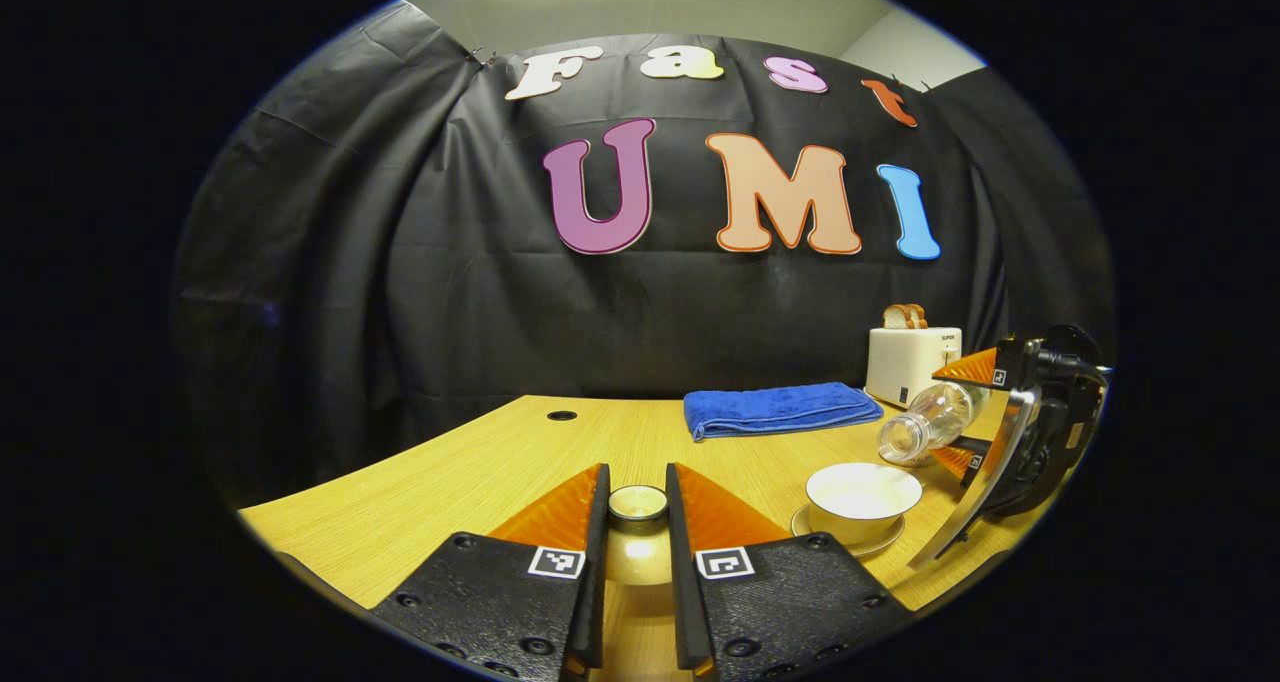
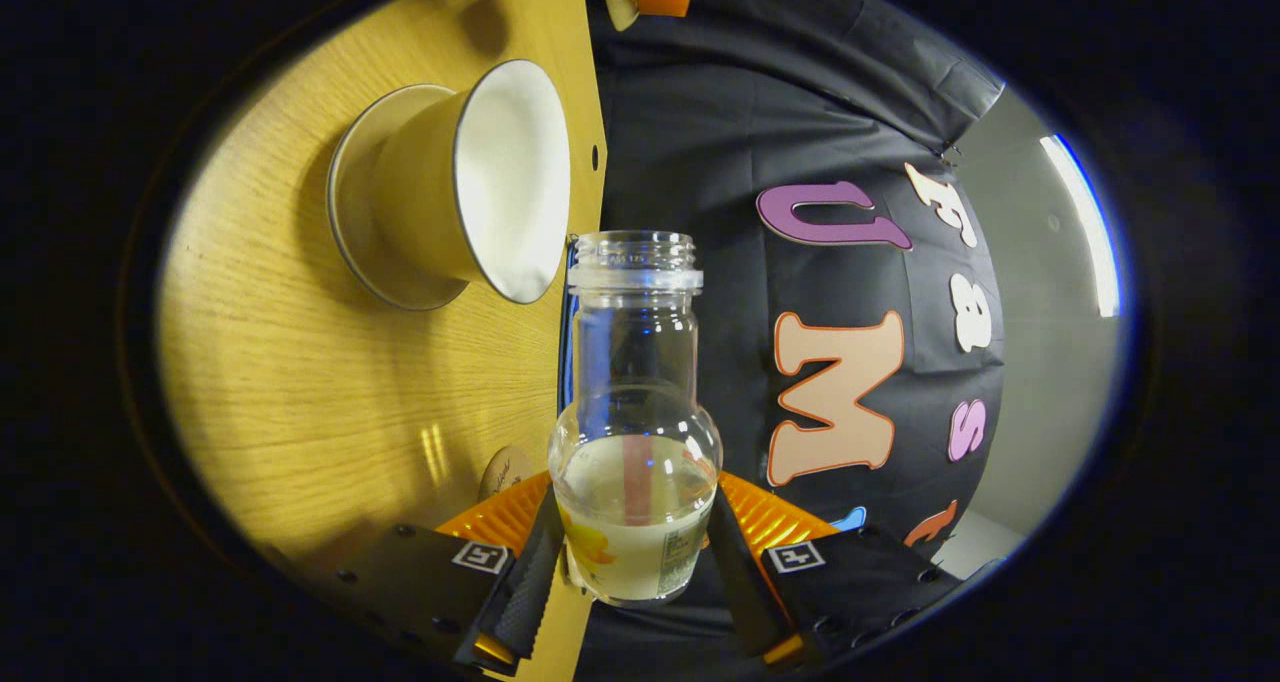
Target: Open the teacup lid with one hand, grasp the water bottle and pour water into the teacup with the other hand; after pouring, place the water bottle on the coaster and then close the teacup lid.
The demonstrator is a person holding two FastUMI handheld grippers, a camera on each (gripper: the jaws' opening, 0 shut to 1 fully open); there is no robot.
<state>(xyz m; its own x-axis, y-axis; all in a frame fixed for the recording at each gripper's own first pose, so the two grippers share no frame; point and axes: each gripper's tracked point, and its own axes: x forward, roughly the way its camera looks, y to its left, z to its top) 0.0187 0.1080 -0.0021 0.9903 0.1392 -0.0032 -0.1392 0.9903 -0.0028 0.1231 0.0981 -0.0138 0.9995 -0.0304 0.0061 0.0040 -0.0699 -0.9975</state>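
Left gripper (image 1: 637, 522): closed narrow on the teacup lid (image 1: 637, 507), both fingers pressing its sides; it holds the lid above the near part of the tabletop (image 1: 480, 462), left of the cup.
Teacup (image 1: 862, 497): open, upright on its saucer (image 1: 850, 542), toward the right side of the tabletop; from these views I cannot tell whether any water is in it yet.
Towel (image 1: 775, 408): folded blue cloth near the far edge, behind the cup and apart from it.
Water bottle (image 2: 635, 422): uncapped and tipped over on its side, mouth aimed toward the teacup (image 2: 470, 187) and just above its rim; liquid sits low in the body.
Right gripper (image 2: 632, 562): clamped on the bottle's wide lower body, a finger on each side.
Toaster (image 1: 912, 360): at the far right corner, behind the bottle.
Coaster: a small round disc just beside the right gripper's fingers may be it; too little shows to be sure.
Risk, spill: the mouth looks barely over the rim, so tilting further without moving inward could send water onto the saucer or tabletop.
Risk, slip: the rounded, smooth bottle could rotate in the fingers as the liquid shifts.
Risk, lid: the narrow hold on the knob could let the lid tilt or drop.
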